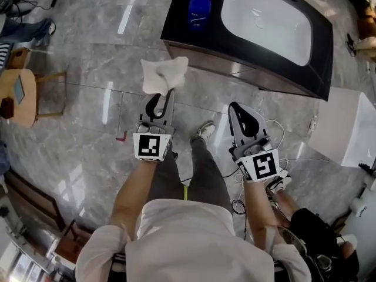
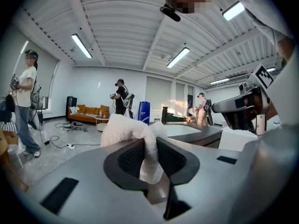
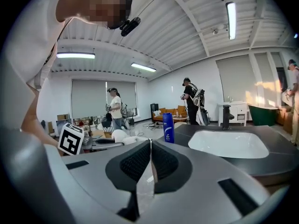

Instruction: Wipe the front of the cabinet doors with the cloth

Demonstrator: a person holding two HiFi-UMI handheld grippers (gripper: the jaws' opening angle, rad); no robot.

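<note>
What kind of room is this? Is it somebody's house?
Probably not. It looks like a big open studio or test hall. A sink cabinet stands alone on the floor, an orange sofa sits far off, and other people wear backpack gear.

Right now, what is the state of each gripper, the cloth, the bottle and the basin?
cloth, bunched, pinched between closed jaws.
left gripper, shut on the cloth.
right gripper, shut, nothing between its jaws.
blue bottle, upright on the black countertop.
basin, empty.
</note>
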